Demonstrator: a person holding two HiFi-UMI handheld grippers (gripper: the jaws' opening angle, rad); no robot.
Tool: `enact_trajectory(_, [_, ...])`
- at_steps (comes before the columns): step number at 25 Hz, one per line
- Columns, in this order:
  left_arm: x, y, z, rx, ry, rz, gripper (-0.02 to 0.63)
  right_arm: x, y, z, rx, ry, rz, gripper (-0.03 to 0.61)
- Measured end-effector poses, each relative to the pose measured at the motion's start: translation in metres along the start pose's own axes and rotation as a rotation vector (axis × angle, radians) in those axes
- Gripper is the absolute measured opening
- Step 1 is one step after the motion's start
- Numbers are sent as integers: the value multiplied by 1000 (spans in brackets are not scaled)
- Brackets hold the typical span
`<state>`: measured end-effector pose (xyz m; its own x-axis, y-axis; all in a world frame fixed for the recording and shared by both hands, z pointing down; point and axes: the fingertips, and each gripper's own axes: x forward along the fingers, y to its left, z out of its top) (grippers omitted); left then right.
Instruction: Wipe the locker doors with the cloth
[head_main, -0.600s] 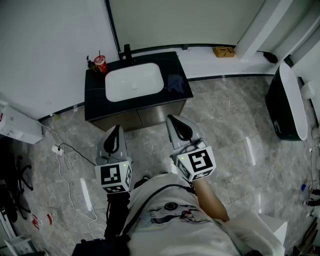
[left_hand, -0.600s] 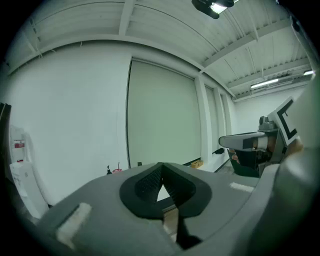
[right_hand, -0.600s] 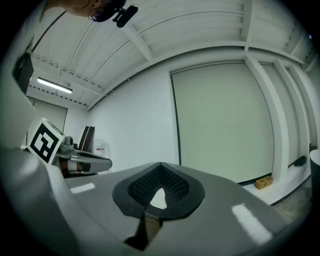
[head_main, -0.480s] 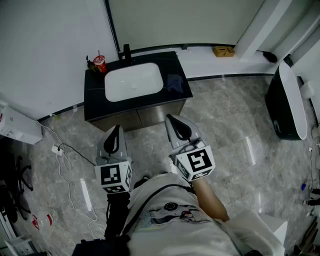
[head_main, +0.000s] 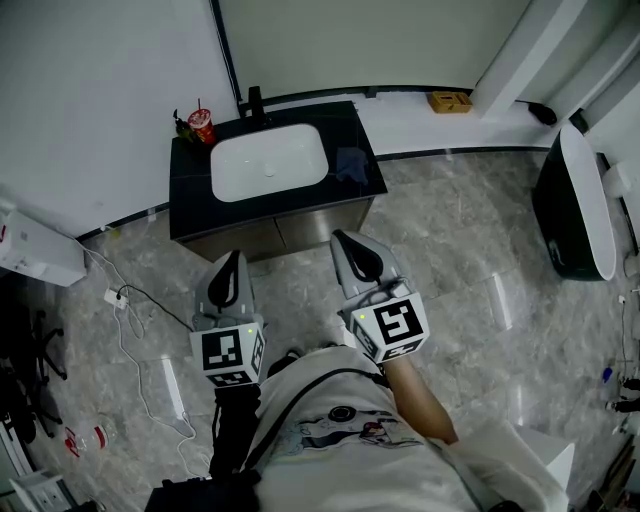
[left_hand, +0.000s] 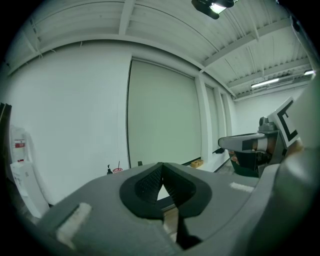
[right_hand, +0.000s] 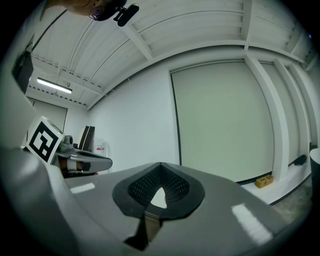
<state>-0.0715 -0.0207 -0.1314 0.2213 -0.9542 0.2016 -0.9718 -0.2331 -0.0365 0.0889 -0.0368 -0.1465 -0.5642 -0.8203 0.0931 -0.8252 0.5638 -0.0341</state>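
A dark blue cloth (head_main: 350, 165) lies on the black counter (head_main: 190, 195) to the right of the white sink (head_main: 268, 163). Below the counter are the cabinet doors (head_main: 285, 233), steel-coloured and closed. My left gripper (head_main: 231, 263) (left_hand: 161, 169) is held in front of the cabinet, shut and empty. My right gripper (head_main: 349, 243) (right_hand: 159, 171) is beside it, also shut with nothing between its pads. Both point roughly level toward the vanity and stand well short of the cloth. The right gripper (left_hand: 250, 143) shows in the left gripper view, and the left gripper (right_hand: 82, 161) in the right gripper view.
A red cup (head_main: 201, 127) and a black faucet (head_main: 254, 103) stand at the back of the counter. A white box (head_main: 40, 252) and a cable (head_main: 130, 320) lie on the floor at left. A black and white tub (head_main: 575, 205) stands at right, a small yellow box (head_main: 447, 102) by the wall.
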Motion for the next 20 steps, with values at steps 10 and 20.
enact_trajectory(10, [5,-11,-5,4,25,1,2,-3,-10,-8,33,-4,17,5])
enact_trajectory(20, [9,-32,-13,-4,57,35,2,-10,-24,-19,64,11,61,5])
